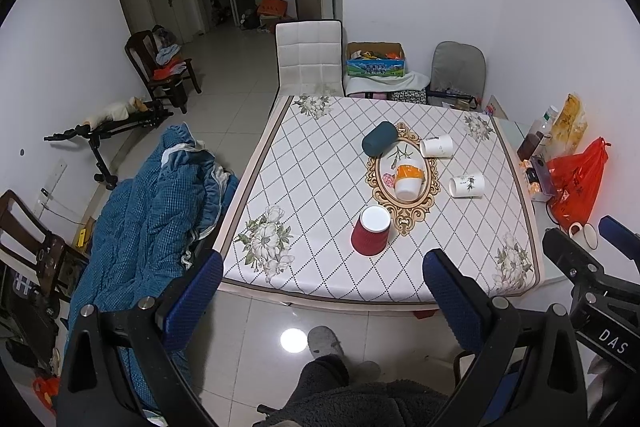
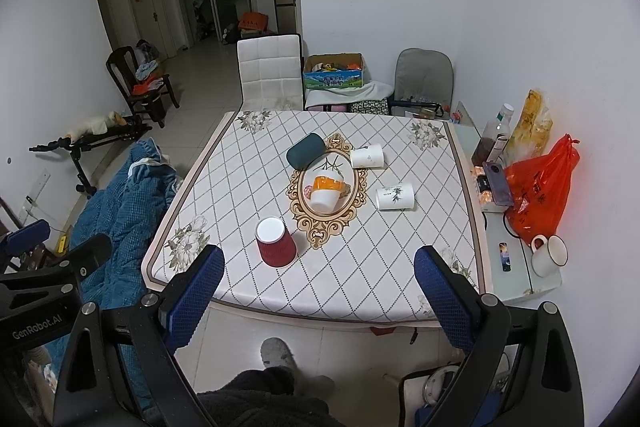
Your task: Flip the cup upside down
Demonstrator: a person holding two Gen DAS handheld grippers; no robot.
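Several cups are on the table. A red cup stands upside down near the front edge; it also shows in the right wrist view. An orange-and-white cup, a dark teal cup and two white cups lie on their sides. My left gripper is open and empty, held short of the table's front edge. My right gripper is open and empty over the front edge, apart from all cups.
A white chair stands behind the table. A blue quilt lies on the left. On the right are a red bag, bottles and a white mug. The person's slippered foot is on the tiled floor below.
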